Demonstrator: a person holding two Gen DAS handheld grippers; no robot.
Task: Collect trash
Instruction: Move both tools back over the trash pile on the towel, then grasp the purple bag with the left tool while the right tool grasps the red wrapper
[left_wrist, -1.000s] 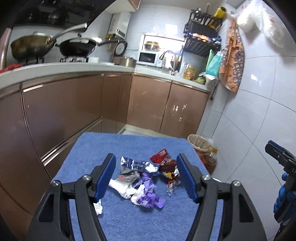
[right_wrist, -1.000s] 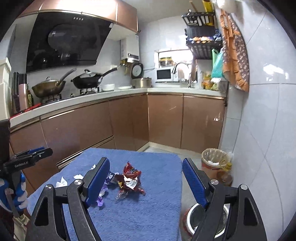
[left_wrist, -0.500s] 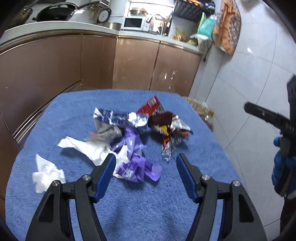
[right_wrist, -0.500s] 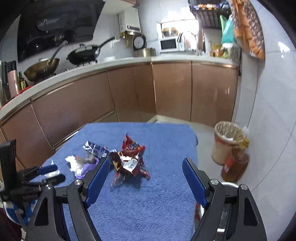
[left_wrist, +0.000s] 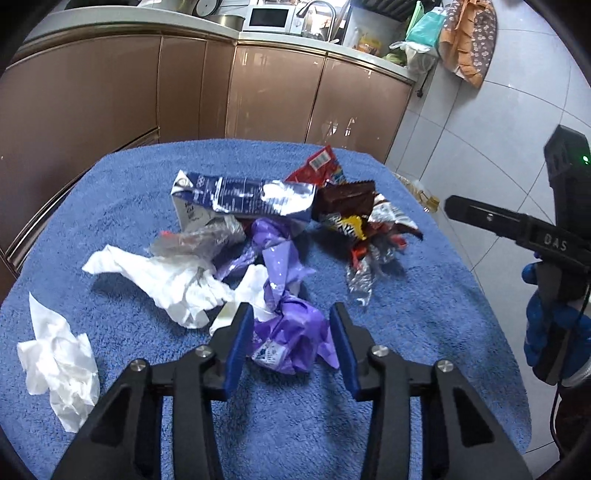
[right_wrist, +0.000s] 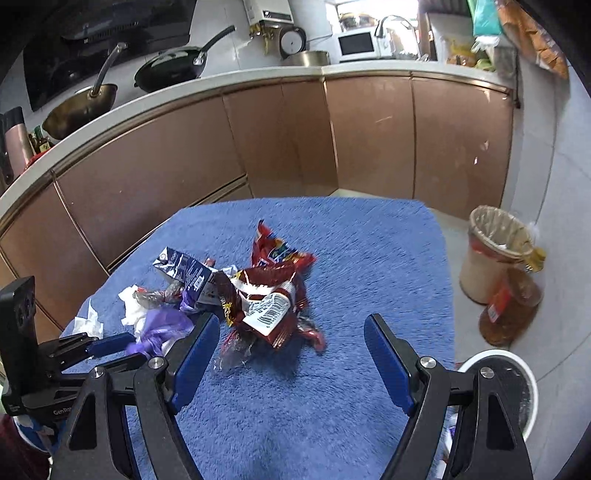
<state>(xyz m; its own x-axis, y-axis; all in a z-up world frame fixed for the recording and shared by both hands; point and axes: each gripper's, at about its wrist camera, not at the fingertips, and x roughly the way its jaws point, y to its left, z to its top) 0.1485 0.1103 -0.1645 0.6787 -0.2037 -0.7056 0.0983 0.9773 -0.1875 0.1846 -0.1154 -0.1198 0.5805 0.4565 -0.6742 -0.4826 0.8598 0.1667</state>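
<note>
A pile of trash lies on a blue towel (left_wrist: 424, 332). My left gripper (left_wrist: 291, 343) has its jaws partly closed around a crumpled purple wrapper (left_wrist: 291, 339), touching its sides. Behind it lie white tissue (left_wrist: 166, 277), a blue carton (left_wrist: 240, 199) and red-brown snack wrappers (left_wrist: 354, 218). A second tissue (left_wrist: 59, 362) lies at the left. My right gripper (right_wrist: 291, 350) is open and empty, just in front of the red wrappers (right_wrist: 269, 295). The purple wrapper (right_wrist: 162, 325) also shows in the right wrist view, between the left gripper's fingers.
A lined waste basket (right_wrist: 491, 254) and a brown bottle (right_wrist: 513, 310) stand on the floor to the right of the table. A white-rimmed bin (right_wrist: 517, 391) sits below the right gripper. Brown kitchen cabinets (right_wrist: 258, 140) run behind the table.
Both grippers have moved down and forward toward the pile. My left gripper's jaws have narrowed around the purple wrapper. The right gripper stays wide open.
</note>
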